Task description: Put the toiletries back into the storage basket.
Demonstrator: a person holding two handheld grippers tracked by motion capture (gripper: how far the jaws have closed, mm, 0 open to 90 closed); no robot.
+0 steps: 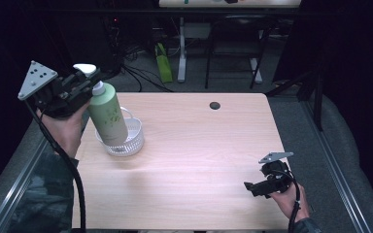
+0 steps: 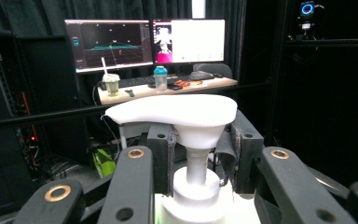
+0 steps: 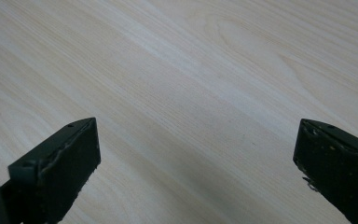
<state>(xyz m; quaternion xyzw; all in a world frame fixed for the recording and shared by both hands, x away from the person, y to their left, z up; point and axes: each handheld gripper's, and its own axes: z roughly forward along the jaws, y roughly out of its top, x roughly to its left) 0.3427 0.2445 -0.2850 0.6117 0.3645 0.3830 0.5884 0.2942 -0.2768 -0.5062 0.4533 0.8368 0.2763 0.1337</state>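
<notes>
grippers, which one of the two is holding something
The left gripper: its jaws clamp the neck of the green pump bottle. The right gripper is open over bare table.

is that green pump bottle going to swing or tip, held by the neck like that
Probably a little. The left tool clamps only the thin neck under the white pump head, so the green pump bottle hangs tilted over the clear basket and may pivot. Its tall, narrow body looks tip-prone if set down askew. The plastic seems rigid, not fragile.

The pale wooden tabletop (image 1: 189,160) carried a clear plastic basket (image 1: 128,143) near its far left corner.
</notes>
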